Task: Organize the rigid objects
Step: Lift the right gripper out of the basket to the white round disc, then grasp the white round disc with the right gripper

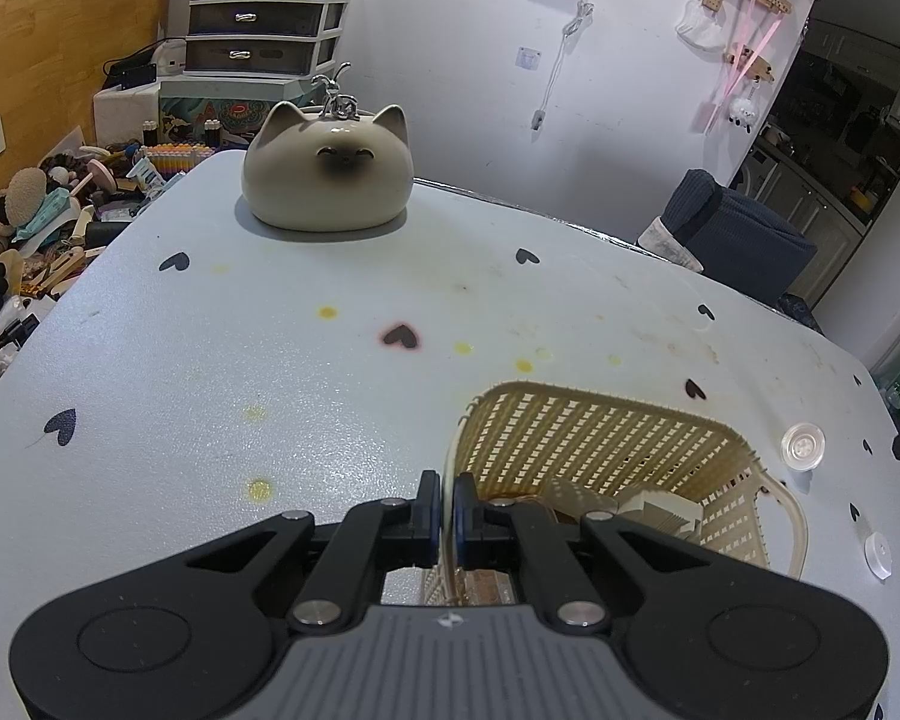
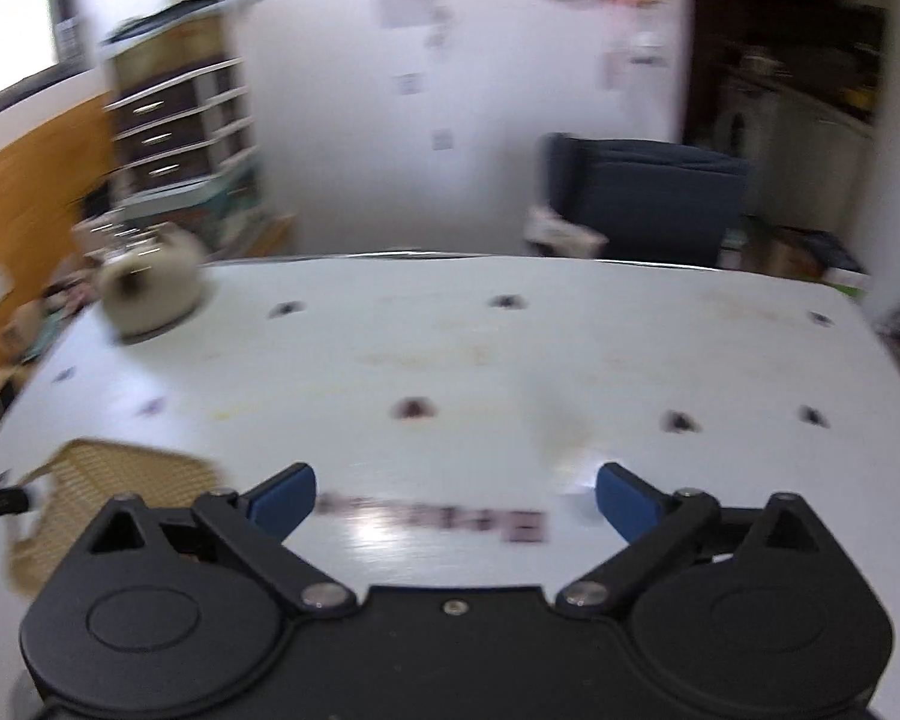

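A cream plastic basket (image 1: 606, 444) stands on the white table (image 1: 270, 330) at the near right. My left gripper (image 1: 446, 492) is shut on the basket's left rim. Inside the basket lie a grey ribbed block (image 1: 660, 513) and something brown, partly hidden. Two clear round discs (image 1: 803, 446) (image 1: 878, 556) lie on the table right of the basket. In the blurred right wrist view my right gripper (image 2: 456, 495) is open and empty above the table (image 2: 510, 348), with a blurred dark flat object (image 2: 432, 519) lying between its fingers. The basket (image 2: 108, 480) is at its left.
A cat-shaped ceramic pot (image 1: 329, 175) sits at the table's far left, also in the right wrist view (image 2: 153, 288). A cluttered floor and drawer unit (image 1: 264, 18) are beyond the left edge. A dark blue chair (image 1: 732, 240) stands behind the far right edge.
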Tool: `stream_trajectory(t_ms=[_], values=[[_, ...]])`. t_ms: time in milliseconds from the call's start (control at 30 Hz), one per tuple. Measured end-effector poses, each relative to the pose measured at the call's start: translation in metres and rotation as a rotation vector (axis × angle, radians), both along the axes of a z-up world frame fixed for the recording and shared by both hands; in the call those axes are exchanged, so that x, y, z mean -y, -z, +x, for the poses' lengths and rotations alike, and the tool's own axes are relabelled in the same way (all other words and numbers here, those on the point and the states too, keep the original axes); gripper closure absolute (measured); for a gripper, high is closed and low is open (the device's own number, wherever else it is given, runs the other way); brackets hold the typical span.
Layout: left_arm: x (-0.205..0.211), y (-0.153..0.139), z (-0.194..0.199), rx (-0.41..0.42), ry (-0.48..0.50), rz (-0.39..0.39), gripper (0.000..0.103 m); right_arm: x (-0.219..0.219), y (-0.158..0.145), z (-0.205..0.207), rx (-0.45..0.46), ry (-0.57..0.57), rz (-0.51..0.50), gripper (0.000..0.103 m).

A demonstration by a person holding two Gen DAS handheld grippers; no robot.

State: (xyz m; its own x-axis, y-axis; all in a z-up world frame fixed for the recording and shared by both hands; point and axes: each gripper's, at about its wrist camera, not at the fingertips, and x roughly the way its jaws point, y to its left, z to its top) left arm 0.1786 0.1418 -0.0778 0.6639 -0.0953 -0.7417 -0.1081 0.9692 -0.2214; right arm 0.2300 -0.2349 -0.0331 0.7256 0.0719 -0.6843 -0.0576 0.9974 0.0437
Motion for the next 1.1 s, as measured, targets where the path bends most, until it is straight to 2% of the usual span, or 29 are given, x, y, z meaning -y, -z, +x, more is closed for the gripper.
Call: stream_trajectory(t_ms=[233,433,633,700,867,900,967,1100], values=[[0.000,0.000,0.000,0.000,0.000,0.000,0.099,0.070,0.045,0.000,0.024,0.250,-0.054,0.000],[0.000,0.000,0.000,0.000,0.000,0.001,0.099,0.119,0.086,-0.008,0.022,0.373,-0.053,0.000],[-0.002,-0.002,0.000,-0.004,0.001,0.007,0.099,0.148,0.114,-0.005,0.031,0.402,-0.044,0.000],[-0.001,-0.002,0.000,-0.003,0.001,0.007,0.099,0.157,0.121,-0.004,0.060,0.385,-0.019,0.000],[-0.001,-0.002,0.000,-0.004,0.000,0.007,0.099,0.164,0.134,0.003,-0.006,0.367,-0.017,0.001],[-0.002,-0.002,0.000,-0.004,0.000,0.007,0.099,0.165,0.136,0.005,-0.029,0.369,-0.018,0.003],[-0.003,-0.003,0.000,-0.004,-0.001,0.006,0.099,0.166,0.141,0.007,-0.067,0.375,-0.017,0.016],[-0.003,-0.003,0.000,-0.004,-0.001,0.008,0.099,0.166,0.145,0.003,-0.079,0.395,-0.026,0.025]])
